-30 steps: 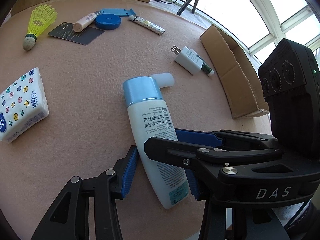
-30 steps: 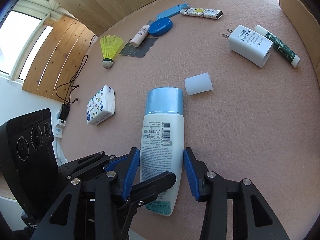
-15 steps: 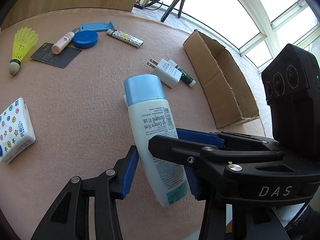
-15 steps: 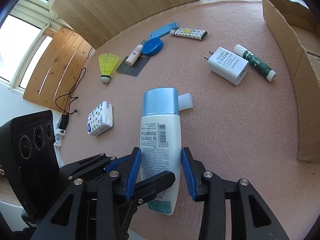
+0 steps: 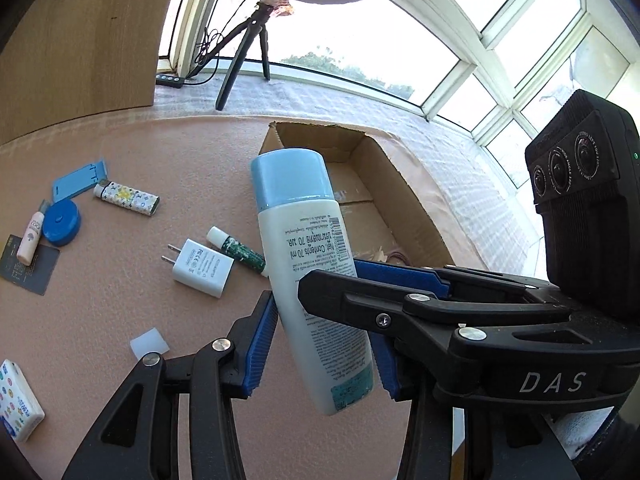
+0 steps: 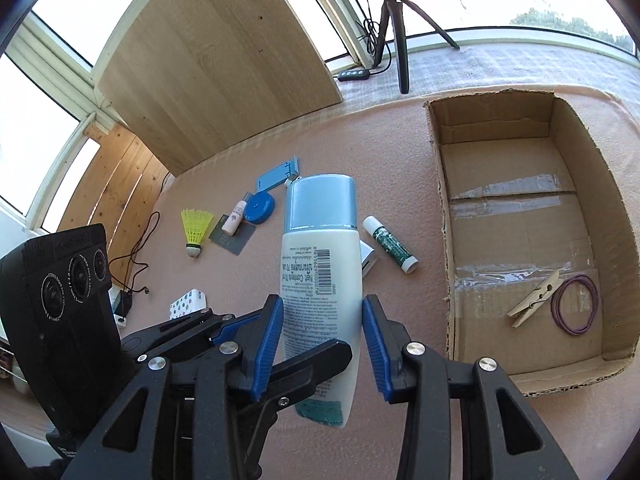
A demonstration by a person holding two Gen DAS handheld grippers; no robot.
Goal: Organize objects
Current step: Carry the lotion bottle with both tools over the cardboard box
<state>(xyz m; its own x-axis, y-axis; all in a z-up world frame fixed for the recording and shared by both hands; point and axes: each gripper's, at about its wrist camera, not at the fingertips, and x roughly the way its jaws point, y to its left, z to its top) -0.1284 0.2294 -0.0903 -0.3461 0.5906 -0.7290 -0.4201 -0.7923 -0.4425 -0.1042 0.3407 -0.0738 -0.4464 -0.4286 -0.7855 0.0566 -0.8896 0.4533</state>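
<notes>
right wrist view shows the cardboard box (image 6: pixel 520 216) whole, open-topped, with taped flaps on its floor; a wooden clothespin (image 6: pixel 534 298) and a purple rubber band (image 6: pixel 576 304) lie in its near corner, both hidden from the left wrist view, where only the box's far end shows. the white bottle (image 6: pixel 320 280) has a pale blue cap, a barcode and printed text on its back, and a teal patch near its base. it hangs in the air above the pink mat (image 6: pixel 380 152), just left of the box, cap pointing away. both tools clamp it: the right gripper (image 6: pixel 322 338) pinches its lower body between blue pads, and the left gripper (image 5: pixel 320 342) grips the same stretch from the other side. the left wrist view alone shows the white charger plug (image 5: pixel 202 268) in full, the patterned lighter (image 5: pixel 128 199) and a small translucent cap (image 5: pixel 149 344). the yellow shuttlecock (image 6: pixel 195 230) shows only from the right.
</notes>
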